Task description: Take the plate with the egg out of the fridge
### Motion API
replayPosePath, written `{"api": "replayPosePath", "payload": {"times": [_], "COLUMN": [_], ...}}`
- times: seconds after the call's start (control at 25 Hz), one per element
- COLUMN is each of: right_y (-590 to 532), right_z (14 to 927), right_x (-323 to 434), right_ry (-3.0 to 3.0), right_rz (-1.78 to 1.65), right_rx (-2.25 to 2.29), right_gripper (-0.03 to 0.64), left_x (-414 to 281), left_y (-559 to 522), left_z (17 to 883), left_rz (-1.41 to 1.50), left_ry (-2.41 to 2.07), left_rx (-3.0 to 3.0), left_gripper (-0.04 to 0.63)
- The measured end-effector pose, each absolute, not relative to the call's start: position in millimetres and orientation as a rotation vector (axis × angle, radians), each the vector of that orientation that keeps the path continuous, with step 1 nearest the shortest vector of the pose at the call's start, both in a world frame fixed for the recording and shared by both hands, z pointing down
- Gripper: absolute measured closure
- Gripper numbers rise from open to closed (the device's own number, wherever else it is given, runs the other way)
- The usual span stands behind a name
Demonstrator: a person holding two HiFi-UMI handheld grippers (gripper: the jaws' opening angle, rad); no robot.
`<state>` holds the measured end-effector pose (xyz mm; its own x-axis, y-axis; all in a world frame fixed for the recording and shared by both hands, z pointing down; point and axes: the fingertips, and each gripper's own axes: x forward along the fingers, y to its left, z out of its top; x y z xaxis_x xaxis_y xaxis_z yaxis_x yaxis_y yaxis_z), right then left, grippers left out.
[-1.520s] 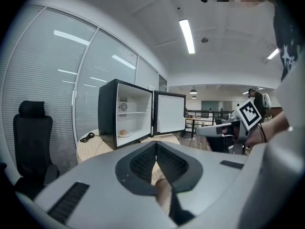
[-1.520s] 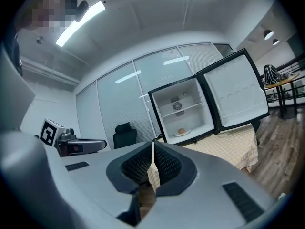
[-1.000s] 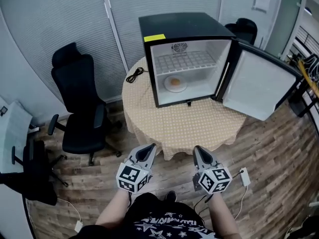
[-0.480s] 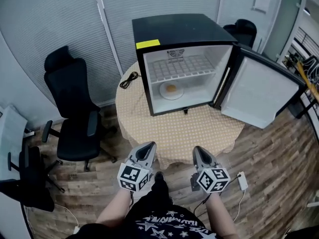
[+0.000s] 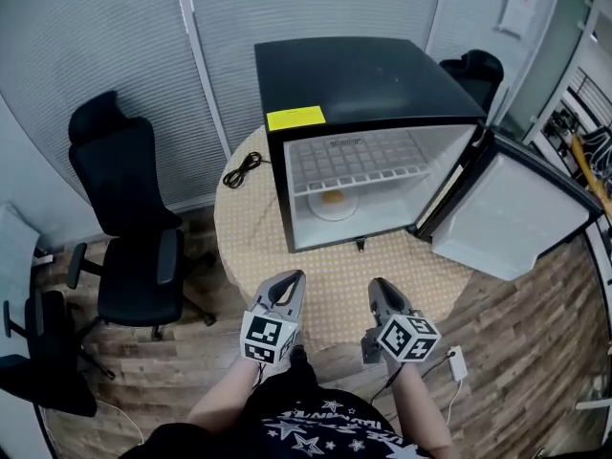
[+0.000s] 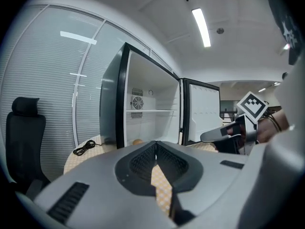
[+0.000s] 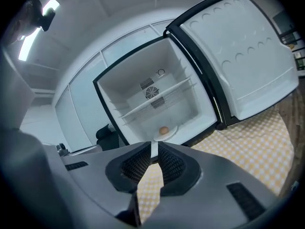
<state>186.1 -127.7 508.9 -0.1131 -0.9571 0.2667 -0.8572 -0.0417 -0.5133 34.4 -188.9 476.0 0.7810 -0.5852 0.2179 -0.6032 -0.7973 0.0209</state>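
A black mini fridge point(image 5: 373, 75) stands open on a round table. On its floor, under a wire shelf point(image 5: 359, 161), lies a white plate point(image 5: 337, 207) with a brown egg point(image 5: 332, 197) on it. The egg point(image 7: 164, 130) also shows in the right gripper view, straight ahead and well beyond the jaws. My left gripper point(image 5: 292, 277) hangs over the table's near edge, shut and empty. Beside it, my right gripper point(image 5: 380, 285) has its jaws opening, a thin slit between the tips point(image 7: 154, 144) and nothing in it.
The fridge door point(image 5: 516, 208) swings wide to the right. The table point(image 5: 249, 228) has a yellow checked cloth and a black cable point(image 5: 244, 170) on its left. A black office chair point(image 5: 124, 218) stands left of the table. A white adapter point(image 5: 457, 361) lies on the wooden floor.
The view has come closer to the fridge. Both grippers have moved forward from over the floor to the table's near edge.
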Motion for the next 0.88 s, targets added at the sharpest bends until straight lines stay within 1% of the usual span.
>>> {"api": "replayPosePath", "payload": {"times": [0.28,0.44,0.48,0.56,0.68,0.88], "right_y": [-178,-203,-209,-219,-234,-258], "right_z": [524,534,537,541,550,561], "right_x": [199,200,200,199,201,201], "right_ry": [1.991,1.971,1.968,1.979,2.003,1.952], "right_rz": [-0.945,-1.008,-1.028,-1.072,-1.137,-1.310], "right_rx": [-2.039,-1.993,-1.971,-1.932,-1.882,-1.690], "right_gripper": [0.580,0.570,0.553,0.489,0.465,0.453], "left_x": [41,48,50,56,63,67], "left_y": [-240,-259,-262,-264,-265,-273], "left_z": [488,495,497,501,507,507], "left_rz": [0.295,0.300,0.309,0.329,0.356,0.376], "left_ry": [-0.942,-0.923,-0.921,-0.922,-0.943,-1.039], "left_rx": [2.858,2.861,2.860,2.852,2.829,2.780], "left_gripper": [0.588,0.588,0.588,0.588,0.588,0.588]}}
